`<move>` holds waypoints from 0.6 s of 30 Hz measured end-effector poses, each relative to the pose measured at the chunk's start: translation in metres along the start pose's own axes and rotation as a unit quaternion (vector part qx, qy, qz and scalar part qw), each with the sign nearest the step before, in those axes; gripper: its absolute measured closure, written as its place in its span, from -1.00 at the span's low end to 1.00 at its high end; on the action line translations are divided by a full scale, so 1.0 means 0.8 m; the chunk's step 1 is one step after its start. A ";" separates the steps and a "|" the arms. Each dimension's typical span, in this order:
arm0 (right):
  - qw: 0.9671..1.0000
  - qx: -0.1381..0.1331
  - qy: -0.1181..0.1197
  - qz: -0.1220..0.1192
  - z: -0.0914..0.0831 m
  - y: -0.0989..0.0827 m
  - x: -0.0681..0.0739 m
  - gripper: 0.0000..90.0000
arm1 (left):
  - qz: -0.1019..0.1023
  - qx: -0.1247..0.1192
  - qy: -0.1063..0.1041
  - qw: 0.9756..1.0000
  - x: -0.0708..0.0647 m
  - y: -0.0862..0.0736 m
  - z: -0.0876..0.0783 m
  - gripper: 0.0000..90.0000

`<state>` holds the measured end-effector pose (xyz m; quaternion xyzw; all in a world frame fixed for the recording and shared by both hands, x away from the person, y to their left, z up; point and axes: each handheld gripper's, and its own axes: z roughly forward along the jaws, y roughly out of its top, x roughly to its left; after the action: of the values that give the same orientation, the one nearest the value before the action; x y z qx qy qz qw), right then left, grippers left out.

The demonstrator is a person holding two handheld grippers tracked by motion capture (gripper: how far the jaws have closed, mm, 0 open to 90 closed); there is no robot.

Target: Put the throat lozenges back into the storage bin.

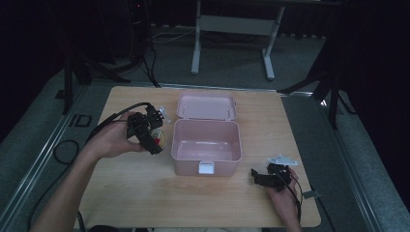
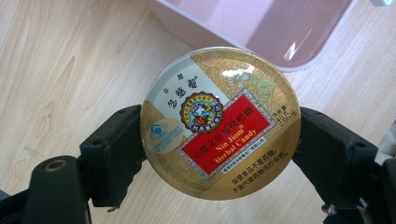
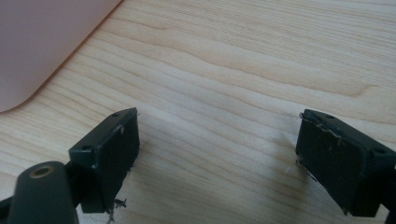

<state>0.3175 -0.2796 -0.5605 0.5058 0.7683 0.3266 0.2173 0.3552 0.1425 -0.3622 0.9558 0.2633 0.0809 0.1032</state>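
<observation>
A round gold and red candy tin (image 2: 219, 123) sits between the two black jaws of my left gripper (image 2: 219, 140), which press on its rim from both sides. In the high view the left gripper (image 1: 153, 137) holds the tin (image 1: 159, 140) just left of an open pink box (image 1: 207, 140) and above the wooden table (image 1: 145, 188). The box's corner (image 2: 280, 28) lies beyond the tin. My right gripper (image 3: 217, 154) stands open over bare wood, nothing between its jaws. It rests at the table's right front (image 1: 263, 179).
The pink box's lid (image 1: 206, 106) lies folded back behind it, and a white latch (image 1: 206, 167) faces the front. The box's side (image 3: 37, 42) is near the right gripper. A desk frame (image 1: 232, 29) stands on the floor beyond the table.
</observation>
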 end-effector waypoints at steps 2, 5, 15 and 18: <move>1.000 0.000 0.000 0.000 0.000 0.000 0.000 -0.70 | 0.000 0.001 0.001 1.000 -0.001 0.002 0.000 -0.55; 1.000 0.000 0.000 0.000 0.000 0.000 0.000 -0.70 | -0.001 -0.001 -0.002 1.000 -0.001 0.005 -0.001 -0.56; 1.000 0.000 0.000 0.000 0.000 0.000 0.000 -0.70 | 0.004 0.002 0.000 1.000 -0.001 0.017 -0.004 -0.56; 1.000 0.000 0.000 0.000 0.000 0.000 0.000 -0.70 | 0.008 0.005 0.001 1.000 -0.003 0.022 -0.004 -0.56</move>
<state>0.3175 -0.2796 -0.5605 0.5058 0.7683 0.3266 0.2173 0.3611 0.1268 -0.3551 0.9583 0.2561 0.0817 0.0974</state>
